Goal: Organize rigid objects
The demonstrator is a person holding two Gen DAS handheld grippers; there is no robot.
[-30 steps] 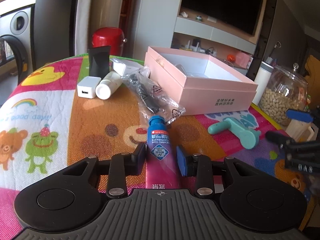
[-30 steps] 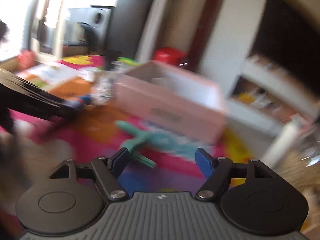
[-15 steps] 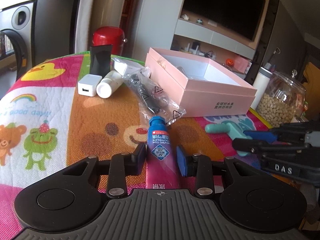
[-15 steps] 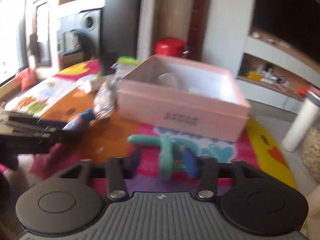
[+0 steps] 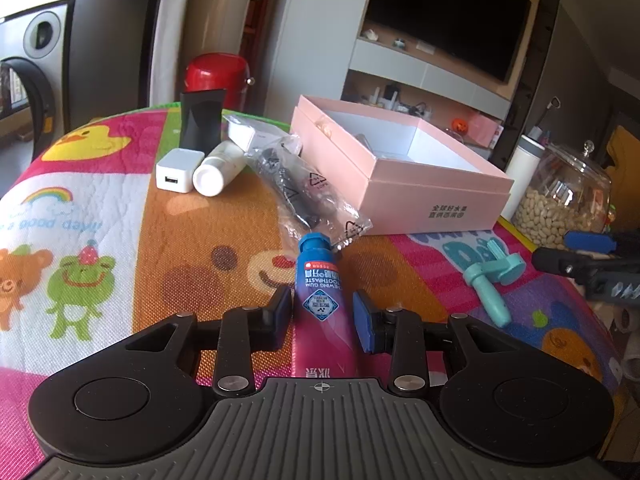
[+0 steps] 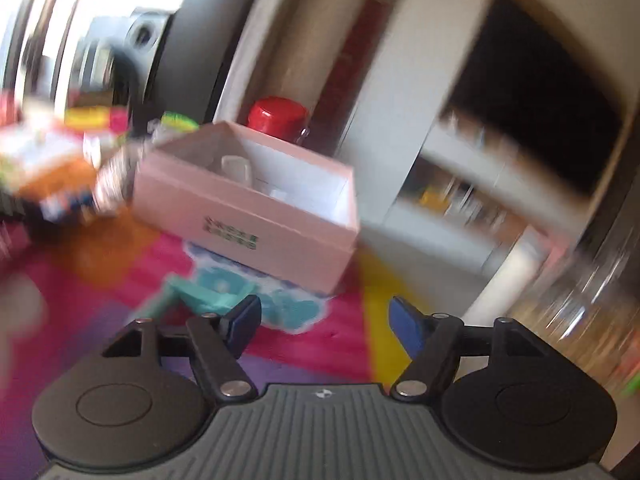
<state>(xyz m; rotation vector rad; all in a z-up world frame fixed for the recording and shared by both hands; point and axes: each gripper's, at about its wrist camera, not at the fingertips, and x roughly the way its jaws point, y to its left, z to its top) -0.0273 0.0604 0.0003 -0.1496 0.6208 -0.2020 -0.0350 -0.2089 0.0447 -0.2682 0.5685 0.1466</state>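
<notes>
Cartoon bears, frogs and a duck cover the bright mat point(image 5: 100, 216) on my worktop, with a dark television on the wall behind. My left claw point(image 5: 322, 314) sits low near the worktop's near edge, partly open, with the toothpaste tube point(image 5: 322, 292) lying between its fingers; the left pad seems to touch the tube, the right pad stands just clear, so I cannot tell whether it is gripped. The tube's blue cap points away from me toward a clear plastic bag point(image 5: 308, 196), which lies against the open pink box point(image 5: 400, 176) toward the worktop's far right side. A white charger point(image 5: 178, 170) and a white bottle point(image 5: 218, 168) lie side by side toward the far left edge. My right claw point(image 6: 326, 326) has just been opening and now stands wide with nothing between its fingers; the teal handle point(image 6: 200, 298) lies on the mat just beside its left finger, in front of the pink box point(image 6: 248, 208).
</notes>
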